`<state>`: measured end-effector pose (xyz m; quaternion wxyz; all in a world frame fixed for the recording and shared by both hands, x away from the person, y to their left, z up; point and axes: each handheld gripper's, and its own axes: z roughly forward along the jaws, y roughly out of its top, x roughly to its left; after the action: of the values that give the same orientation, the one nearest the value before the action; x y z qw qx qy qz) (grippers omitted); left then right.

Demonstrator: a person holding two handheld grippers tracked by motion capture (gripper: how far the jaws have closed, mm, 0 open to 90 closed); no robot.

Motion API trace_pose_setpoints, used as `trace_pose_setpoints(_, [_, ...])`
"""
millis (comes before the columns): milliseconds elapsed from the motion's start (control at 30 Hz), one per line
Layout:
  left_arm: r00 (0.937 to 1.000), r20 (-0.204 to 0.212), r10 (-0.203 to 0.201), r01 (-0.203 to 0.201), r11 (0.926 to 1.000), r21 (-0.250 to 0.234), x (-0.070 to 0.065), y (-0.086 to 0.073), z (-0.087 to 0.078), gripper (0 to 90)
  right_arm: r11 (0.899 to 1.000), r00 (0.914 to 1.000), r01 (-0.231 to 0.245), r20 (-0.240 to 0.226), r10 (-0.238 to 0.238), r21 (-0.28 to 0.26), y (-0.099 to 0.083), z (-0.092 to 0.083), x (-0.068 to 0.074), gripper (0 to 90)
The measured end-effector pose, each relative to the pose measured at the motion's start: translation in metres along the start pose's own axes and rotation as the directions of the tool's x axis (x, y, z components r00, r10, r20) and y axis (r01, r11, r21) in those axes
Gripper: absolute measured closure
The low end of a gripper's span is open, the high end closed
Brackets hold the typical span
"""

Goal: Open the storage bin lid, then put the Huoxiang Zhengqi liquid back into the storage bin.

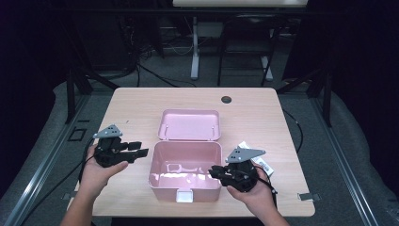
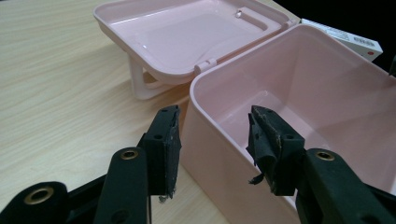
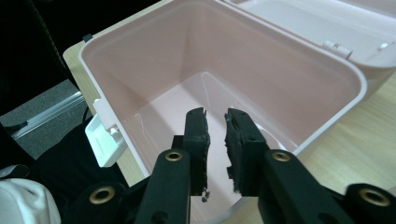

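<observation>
**Pink box sits open between two claws**

Pink box (image 1: 185, 172) stands near the front edge of the wooden table (image 1: 141, 101), with its lid (image 1: 189, 125) flipped back flat at the box's 12 o'clock. The lid hangs on by the hinge and lies with its inside facing up. A small white latch (image 1: 184, 196) sticks out of the box wall at 6 o'clock. The box looks bare inside, with just shiny pink floor.

At the box's 9 o'clock, the left gripper (image 1: 141, 153) is held in a hand, just beside the box wall. Its jaws stand wide apart. In the left gripper view, one jaw is outside the box wall and the other is over the inside, so the wall is between them, but the pads do not press on it.

At about 4 o'clock from the box, the right gripper (image 1: 214, 170) is held in the other hand, and its tips reach over the box rim. Its jaws stand narrow, with a small gap and nothing in it. In the right gripper view they hang above the open box (image 3: 261, 70), and the white latch (image 3: 105, 140) shows at the left.

A small white packet (image 1: 259, 162) lies on the table at the box's 3 o'clock, near the right gripper. A dark round hole (image 1: 226, 99) sits in the table at 12 o'clock, past the lid.
</observation>
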<state>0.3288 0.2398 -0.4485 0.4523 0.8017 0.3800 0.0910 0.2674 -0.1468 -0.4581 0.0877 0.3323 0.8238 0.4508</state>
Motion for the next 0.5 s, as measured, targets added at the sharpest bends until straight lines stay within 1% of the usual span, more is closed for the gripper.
trace_pose_setpoints(100, [0.9998, 0.016, -0.008, 0.009, 0.9999, -0.011, 0.003, -0.001, -0.003, 53.1, 1.000, 1.0000, 0.008, 0.005, -0.008, -0.002, 0.003, -0.004, -0.001, 74.9])
trace_pose_setpoints(133, [0.9997, 0.019, -0.017, 0.017, 0.9997, -0.014, 0.003, -0.002, -0.003, 53.2, 1.000, 0.9999, 0.009, 0.008, -0.009, -0.002, 0.004, -0.005, -0.002, 74.2])
trace_pose_setpoints(200, [0.9995, 0.027, -0.016, 0.016, 0.9998, -0.012, 0.003, -0.002, -0.004, 53.6, 1.000, 1.0000, 0.005, 0.005, -0.005, -0.007, 0.006, -0.007, -0.003, 72.2])
trace_pose_setpoints(233, [0.9995, 0.027, -0.016, 0.016, 0.9998, -0.007, 0.003, -0.002, -0.004, 53.5, 1.000, 1.0000, 0.005, 0.006, -0.005, -0.011, 0.008, -0.009, -0.005, 70.1])
trace_pose_setpoints(267, [0.9999, 0.015, -0.009, 0.009, 0.9999, -0.006, 0.003, -0.002, -0.004, 53.5, 1.000, 1.0000, 0.005, 0.006, -0.005, -0.011, 0.008, -0.009, -0.005, 70.1])
trace_pose_setpoints(300, [1.0000, 0.005, -0.004, 0.004, 1.0000, -0.005, 0.003, -0.002, -0.004, 52.2, 1.000, 0.9999, 0.008, 0.009, -0.008, -0.010, 0.009, -0.011, -0.006, 68.2])
trace_pose_setpoints(367, [1.0000, 0.005, -0.004, 0.004, 1.0000, -0.001, 0.002, -0.002, -0.004, 51.3, 1.000, 0.9998, 0.014, 0.014, -0.014, -0.012, 0.013, -0.015, -0.009, 63.1])
trace_pose_setpoints(433, [1.0000, 0.006, 0.004, -0.004, 1.0000, 0.003, 0.002, -0.002, -0.005, 50.3, 1.000, 0.9998, 0.010, 0.015, -0.010, -0.015, 0.014, -0.017, -0.010, 62.3])
trace_pose_setpoints(500, [1.0000, 0.002, -0.006, 0.006, 1.0000, 0.001, 0.002, -0.003, -0.006, 49.8, 1.000, 0.9999, 0.004, 0.015, -0.004, -0.019, 0.015, -0.021, -0.013, 60.1])
